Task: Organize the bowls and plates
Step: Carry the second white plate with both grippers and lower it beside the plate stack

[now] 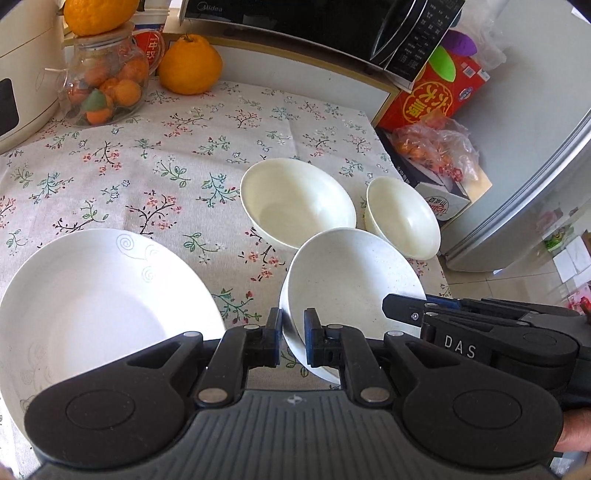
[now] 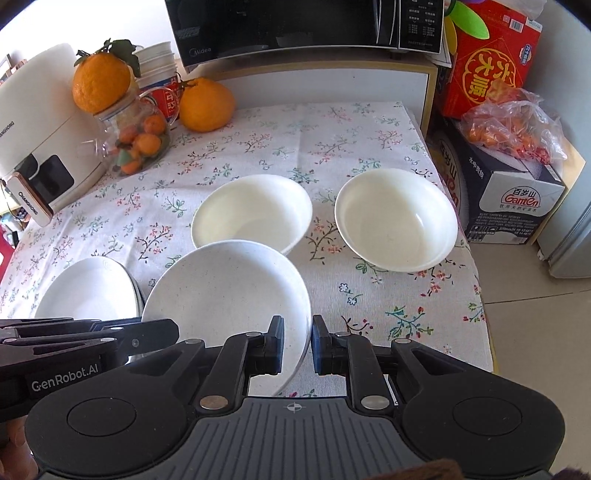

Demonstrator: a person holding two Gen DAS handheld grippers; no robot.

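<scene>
**Both my grippers on one speckled bowl**

My left gripper (image 1: 292,338) and right gripper (image 2: 298,345) each straddle the speckled bowl (image 1: 354,273) rim, jaws narrowed around it; actual contact is hard to make out. The bowl's near edge is hidden. The microwave (image 2: 295,26) reads "Midea"; the box (image 2: 517,199) reads "Ganten".

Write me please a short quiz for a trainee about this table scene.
1. True or false: the left gripper and the right gripper both grip the speckled bowl.
2. How many other bowls stand on the cloth?
3. What sits on top of the jar? A) an orange B) a cup C) a plate

Key: 1 true; 2 two; 3 A.
</scene>
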